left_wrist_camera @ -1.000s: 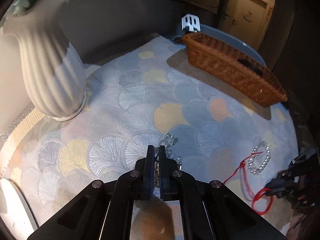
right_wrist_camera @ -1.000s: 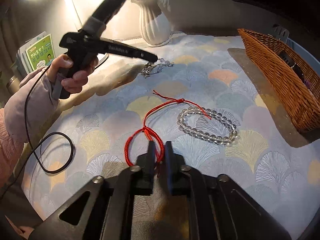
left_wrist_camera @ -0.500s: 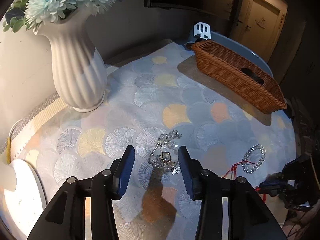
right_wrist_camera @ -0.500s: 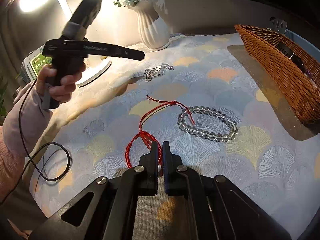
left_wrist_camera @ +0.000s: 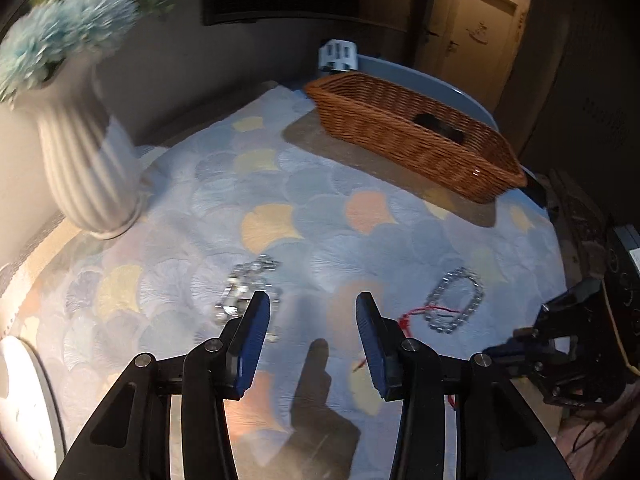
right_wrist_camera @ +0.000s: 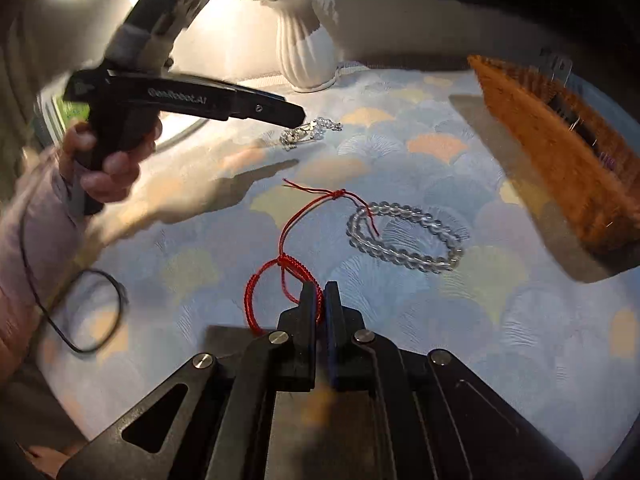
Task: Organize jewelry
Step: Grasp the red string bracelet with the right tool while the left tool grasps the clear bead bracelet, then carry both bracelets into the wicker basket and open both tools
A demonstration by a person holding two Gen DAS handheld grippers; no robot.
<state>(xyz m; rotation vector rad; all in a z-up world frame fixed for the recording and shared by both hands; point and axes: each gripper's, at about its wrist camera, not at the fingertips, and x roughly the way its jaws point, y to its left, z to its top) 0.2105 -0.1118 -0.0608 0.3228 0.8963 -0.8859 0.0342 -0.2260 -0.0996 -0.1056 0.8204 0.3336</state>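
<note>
Left gripper (left_wrist_camera: 308,316) gaping, empty; right gripper (right_wrist_camera: 319,300) pinching red cord bracelet (right_wrist_camera: 280,268); silver chain (left_wrist_camera: 248,292), bead bracelet (right_wrist_camera: 404,236) remain on surface (left_wrist_camera: 320,208), basket (left_wrist_camera: 412,136) at 1 o'clock.

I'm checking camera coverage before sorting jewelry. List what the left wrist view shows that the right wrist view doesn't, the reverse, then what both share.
Only the left wrist view: the pale panelled door behind the table, and the open left gripper with nothing between its blue pads.

Only the right wrist view: the hand holding the left gripper, the black cable loop, and the right gripper shut on the red cord bracelet.

Both: white ribbed vase, brown wicker basket, clear bead bracelet, silver chain jewelry, the fan-patterned cloth.
</note>
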